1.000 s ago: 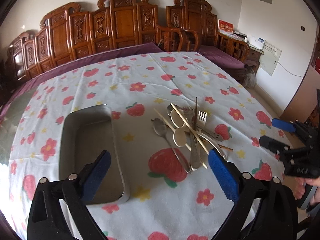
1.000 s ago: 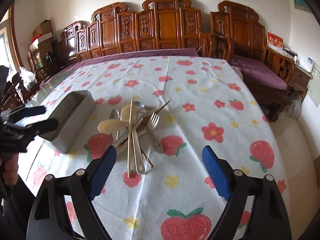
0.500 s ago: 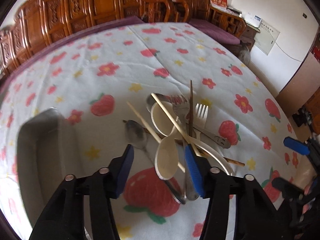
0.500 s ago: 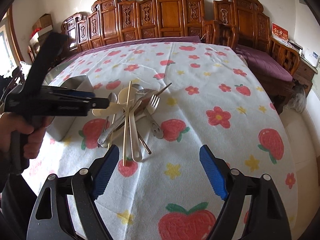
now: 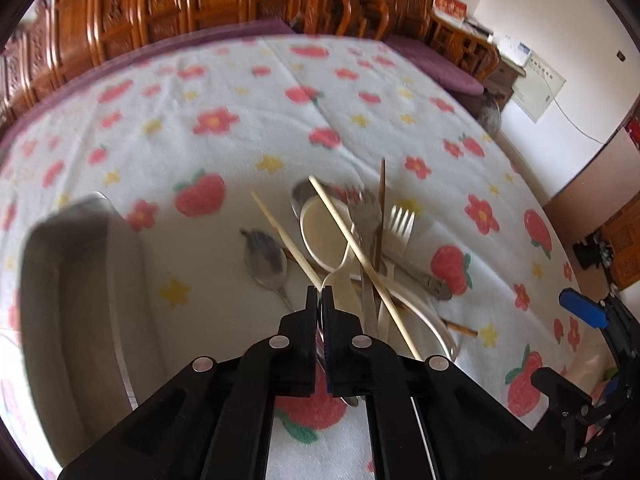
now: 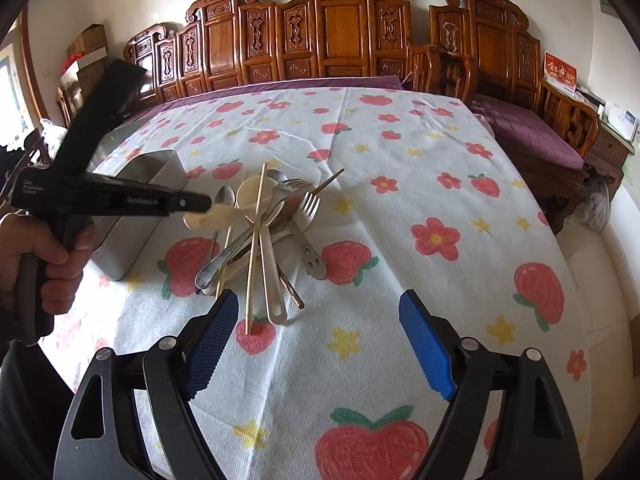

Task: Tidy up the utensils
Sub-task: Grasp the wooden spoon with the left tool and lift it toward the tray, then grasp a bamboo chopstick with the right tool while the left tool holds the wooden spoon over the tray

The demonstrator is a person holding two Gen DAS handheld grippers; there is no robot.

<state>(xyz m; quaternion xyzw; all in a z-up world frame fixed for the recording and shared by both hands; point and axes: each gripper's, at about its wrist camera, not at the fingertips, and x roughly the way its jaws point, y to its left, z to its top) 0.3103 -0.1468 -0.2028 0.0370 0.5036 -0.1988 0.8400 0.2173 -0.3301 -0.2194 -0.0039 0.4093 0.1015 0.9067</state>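
**Now gripping: left gripper pinching the cream spoon in the utensil pile**

Left gripper (image 5: 320, 292) is sitting with its jaws pressed nearly together on the cream plastic spoon (image 6: 206, 216), clamping it near the bowl end at the pile's side nearest the metal tray (image 6: 136, 216). Right gripper (image 6: 316, 344) is hovering on the near side of the pile, jaws standing wide, holding nothing. Utensil pile (image 6: 264, 228) is lying on the strawberry tablecloth (image 6: 400, 200), just beside the tray: pale chopsticks (image 6: 256, 240), a steel fork (image 6: 310, 208) and a steel spoon (image 5: 266, 258) are crossing over each other.

Doing it well, I judge: lifting the spoon slowly and straight up, since a chopstick and other handles are lying across its handle and could drag or scatter. Keeping the pinch firm, as smooth plastic looks likely to slip or swivel. Then carrying it level to the tray, which is looking empty, and setting it lengthwise.
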